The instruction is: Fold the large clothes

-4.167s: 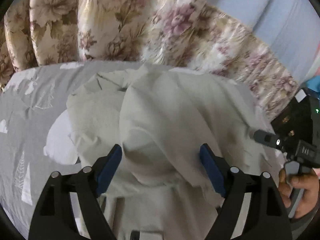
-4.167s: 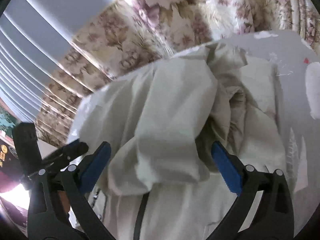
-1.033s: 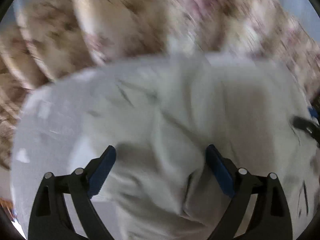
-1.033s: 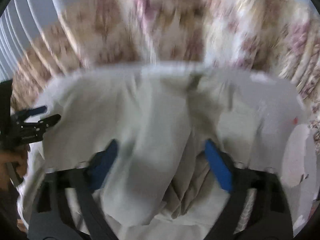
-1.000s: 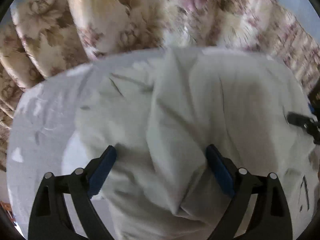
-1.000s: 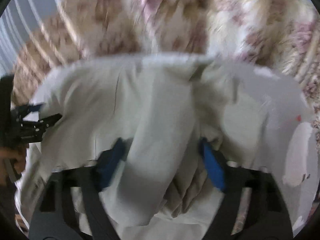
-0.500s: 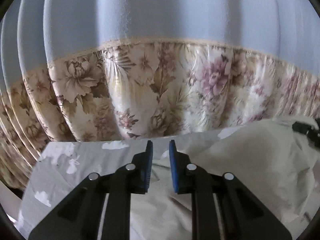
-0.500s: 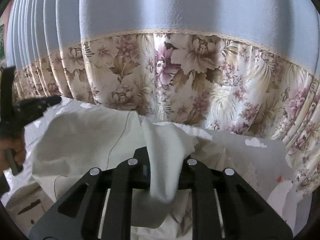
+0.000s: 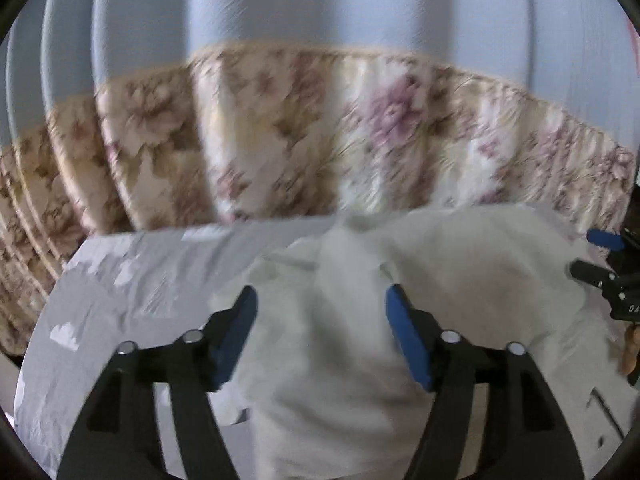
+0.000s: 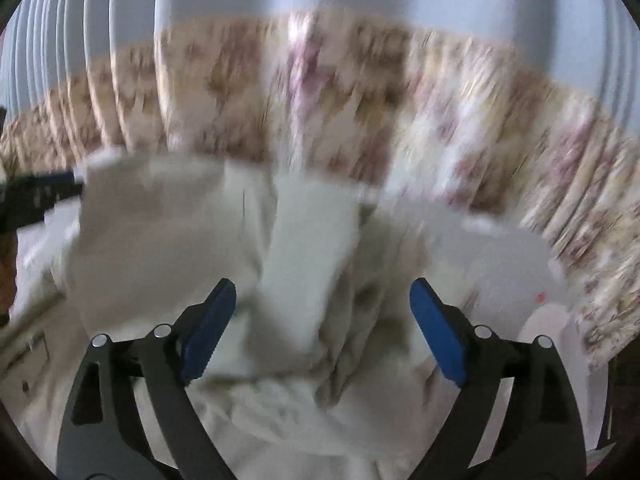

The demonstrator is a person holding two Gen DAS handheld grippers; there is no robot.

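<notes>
Both hand-held black two-finger grippers with blue pads have just been opening: the left gripper (image 9: 320,320) and the right gripper (image 10: 322,320) now stand with jaws wide apart, a raised fold of the large cream-white cotton garment (image 9: 460,280) rising between the pads of each, not pinched. That garment lies crumpled on the grey patterned bedsheet (image 9: 132,284), its far edge near the blue curtain with floral lower band (image 9: 280,140); both views are motion-blurred.
</notes>
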